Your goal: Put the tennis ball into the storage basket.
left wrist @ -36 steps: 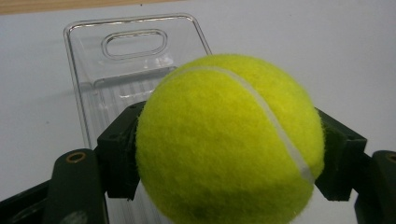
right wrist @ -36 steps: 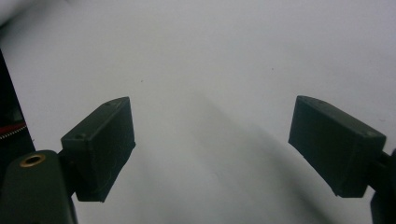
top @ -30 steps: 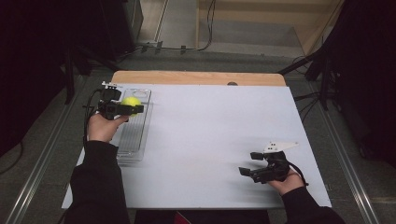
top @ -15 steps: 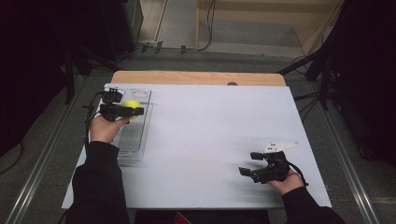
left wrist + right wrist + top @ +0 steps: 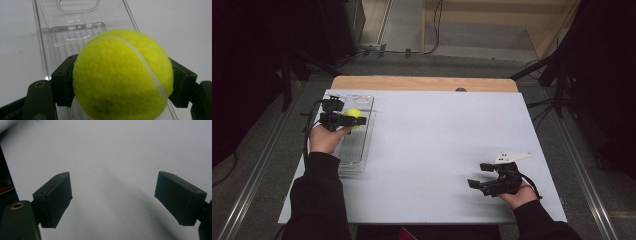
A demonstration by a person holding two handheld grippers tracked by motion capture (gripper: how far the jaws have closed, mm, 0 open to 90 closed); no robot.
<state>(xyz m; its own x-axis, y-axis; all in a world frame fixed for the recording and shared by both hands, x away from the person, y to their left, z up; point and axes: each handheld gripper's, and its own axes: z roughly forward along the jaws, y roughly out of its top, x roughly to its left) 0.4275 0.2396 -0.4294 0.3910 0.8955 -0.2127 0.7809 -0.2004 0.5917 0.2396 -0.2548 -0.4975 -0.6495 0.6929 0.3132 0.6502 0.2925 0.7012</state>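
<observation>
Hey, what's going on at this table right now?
A person holds a gripper in each hand at a white table. The left gripper is shut on a yellow tennis ball and holds it over a clear plastic tray at the table's left side. The right gripper sits near the front right of the table with its jaws open and nothing between them.

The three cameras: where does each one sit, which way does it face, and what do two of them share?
High view: above the person's side, facing forward and down on the table; both forearms, left gripper, right gripper.
Left gripper view: on the left gripper, along its jaws, shut on the ball above the tray.
Right gripper view: on the right gripper, open over bare table.
Shared: ball and tray, high and left.
</observation>
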